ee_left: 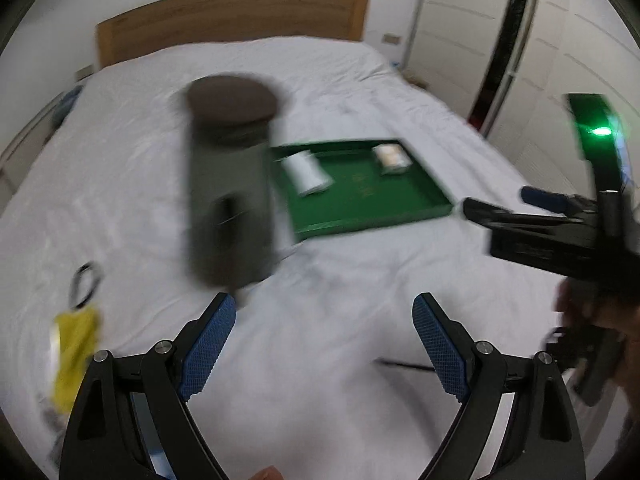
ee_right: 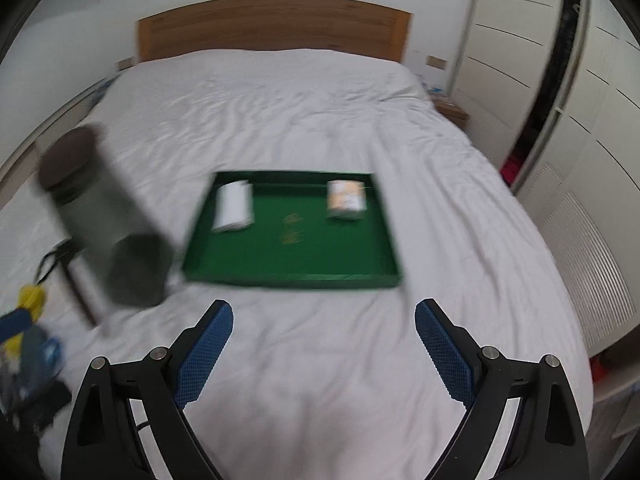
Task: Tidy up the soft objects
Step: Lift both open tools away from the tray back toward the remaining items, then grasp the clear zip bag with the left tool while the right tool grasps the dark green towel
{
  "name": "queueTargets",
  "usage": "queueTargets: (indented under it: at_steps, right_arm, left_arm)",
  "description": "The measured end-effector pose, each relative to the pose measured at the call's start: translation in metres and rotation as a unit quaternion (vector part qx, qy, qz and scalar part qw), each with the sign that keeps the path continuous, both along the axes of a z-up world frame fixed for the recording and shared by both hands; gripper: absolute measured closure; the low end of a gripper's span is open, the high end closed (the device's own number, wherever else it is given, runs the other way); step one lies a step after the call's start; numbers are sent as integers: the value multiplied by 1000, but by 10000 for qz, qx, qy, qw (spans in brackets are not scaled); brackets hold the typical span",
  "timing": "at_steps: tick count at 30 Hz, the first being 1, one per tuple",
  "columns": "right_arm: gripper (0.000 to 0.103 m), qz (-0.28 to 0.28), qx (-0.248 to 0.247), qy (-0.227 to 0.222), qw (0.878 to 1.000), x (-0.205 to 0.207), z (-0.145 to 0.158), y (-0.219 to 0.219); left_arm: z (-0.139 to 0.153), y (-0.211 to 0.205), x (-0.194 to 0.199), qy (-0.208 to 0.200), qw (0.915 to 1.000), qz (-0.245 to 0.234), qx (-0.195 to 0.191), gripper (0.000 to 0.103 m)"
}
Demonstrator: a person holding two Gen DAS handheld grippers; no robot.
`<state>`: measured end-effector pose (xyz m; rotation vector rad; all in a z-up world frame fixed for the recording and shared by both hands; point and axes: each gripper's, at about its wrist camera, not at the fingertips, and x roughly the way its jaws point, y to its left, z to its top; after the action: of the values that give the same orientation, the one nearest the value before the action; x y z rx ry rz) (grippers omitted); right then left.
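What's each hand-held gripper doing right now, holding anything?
Left hand-held gripper: open, empty, above the bed.
Right hand-held gripper: open, empty.

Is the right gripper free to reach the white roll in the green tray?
Probably yes: the right gripper is open and empty, with only bare bed sheet between it and the white roll.

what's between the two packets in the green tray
Nothing but bare green tray floor with faint gold print separates the white packet from the orange-and-white packet, clearest from the right wrist.
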<state>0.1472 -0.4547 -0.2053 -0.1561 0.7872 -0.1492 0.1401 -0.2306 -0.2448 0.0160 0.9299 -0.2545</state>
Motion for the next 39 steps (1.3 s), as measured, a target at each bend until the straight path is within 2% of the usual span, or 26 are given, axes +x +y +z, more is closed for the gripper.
queueTargets:
  at_steps: [4, 12, 19, 25, 30, 39]
  right_arm:
    - [9, 478, 110, 122, 9987, -29, -3, 61]
    - [9, 1244, 765, 522, 9879, -59, -28, 175]
    - [9, 1537, 1253, 900, 9760, -55, -70, 247]
    - [9, 1426, 1328, 1152, 9740, -42, -101, 266]
    - [9, 1346, 1332, 1164, 9750, -42, -103, 274]
    - [9, 1460, 1403, 1056, 9736, -38, -111, 305]
  left_arm:
    - [0, 68, -23, 122, 9991, 364, 202, 16]
    - [-4, 202, -44, 453, 9929, 987, 487, 16]
    - [-31, 281, -29, 827, 9881, 1260, 300, 16]
    - [-48, 317, -20, 1033, 9868, 1246, 56, 16]
    - [-55, 341, -16, 1042, 9837, 1448, 217, 16]
    - [-96, 369, -1, 1435, 9770, 1511, 452, 17]
